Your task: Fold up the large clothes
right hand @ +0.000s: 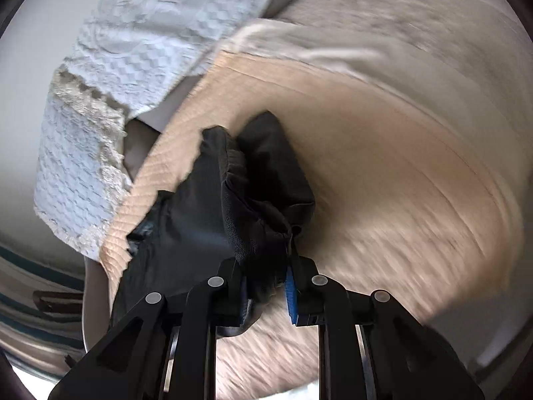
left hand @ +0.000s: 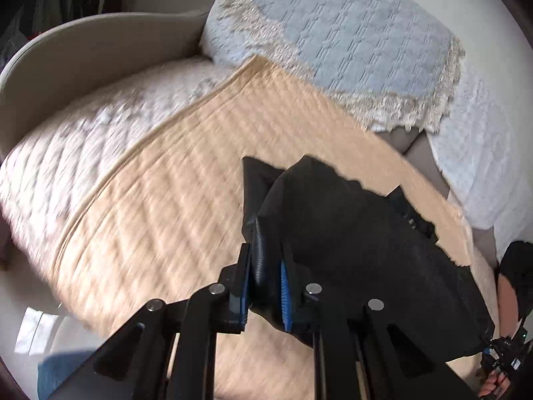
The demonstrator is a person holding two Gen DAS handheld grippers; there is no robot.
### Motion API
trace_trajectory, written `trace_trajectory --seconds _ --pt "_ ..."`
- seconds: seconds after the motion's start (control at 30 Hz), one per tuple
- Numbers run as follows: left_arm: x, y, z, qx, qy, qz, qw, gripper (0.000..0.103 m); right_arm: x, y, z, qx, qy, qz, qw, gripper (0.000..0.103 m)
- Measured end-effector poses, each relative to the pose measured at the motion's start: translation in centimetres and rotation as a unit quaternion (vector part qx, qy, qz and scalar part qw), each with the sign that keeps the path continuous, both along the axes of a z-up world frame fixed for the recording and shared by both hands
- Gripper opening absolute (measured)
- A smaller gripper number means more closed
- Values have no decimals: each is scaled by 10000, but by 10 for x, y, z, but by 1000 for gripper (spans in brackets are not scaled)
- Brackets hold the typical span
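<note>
A sofa [left hand: 83, 43] carries a beige quilted cover [left hand: 186, 173] (blurred); a black garment [left hand: 359, 233] lies partly on this cover.

Soft daylight fills both views, bright on the peach quilt [left hand: 186, 180] and the pale lace cover [left hand: 349, 43]. Motion blur smears the quilt, worst at the right view's right side. Fisheye bending curves the edges, and dark vignette fills the corners.

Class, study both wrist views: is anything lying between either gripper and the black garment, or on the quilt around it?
Nothing visible does. The left gripper and right gripper are both already clamped on bunched edges of the black garment. The peach quilt around it shows bare; the lace-trimmed white cover lies beyond the quilt's far edge.
</note>
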State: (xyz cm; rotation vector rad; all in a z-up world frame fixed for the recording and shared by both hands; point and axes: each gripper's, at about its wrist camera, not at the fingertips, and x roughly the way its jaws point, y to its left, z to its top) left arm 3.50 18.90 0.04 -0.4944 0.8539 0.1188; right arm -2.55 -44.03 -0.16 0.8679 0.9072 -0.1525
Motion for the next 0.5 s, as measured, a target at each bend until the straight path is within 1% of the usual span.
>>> trace_trajectory --seconds 0.07,0.1,0.13,0.17,0.27,0.3,0.33,0.37,0.4,0.43,0.47,0.5 --pt "-2 -5 -11 244 192 -98 9995 18 -2 0 -6 -142 134 106 9998 22" --pt "-1 -9 -15 418 291 -145 9986 19 1 -1 -8 -129 209 134 9996 26" --pt "1 -13 -14 599 310 -187 9975 20 3 -1 -7 -163 252 144 9994 31" --pt "1 -15 -11 719 291 -190 9968 22 6 1 -2 -322 272 183 9989 33" --pt "-7 -15 6 1004 187 -112 9947 23 0 12 26 -1223 197 207 9921 37" --pt "-12 -12 13 1109 108 -17 9938 23 -7 16 40 -1582 59 143 9873 41" --pt "-17 -9 19 1191 47 68 9929 23 -14 20 52 -1822 -99 87 9832 46" --pt "-23 -7 26 1264 -2 170 9918 23 -19 23 60 -1946 -249 69 9805 48" --pt "-26 -7 30 1294 -49 229 9913 23 -22 28 68 -2015 -434 100 9785 51" --pt "-28 -8 34 1240 -128 214 9920 23 -20 34 71 -2013 -543 194 9778 51" --pt "-26 -11 35 1128 -203 122 9933 23 -15 41 71 -1982 -591 348 9778 51" --pt "-24 -18 36 973 -291 -82 9948 23 -5 49 67 -1934 -614 595 9774 51"
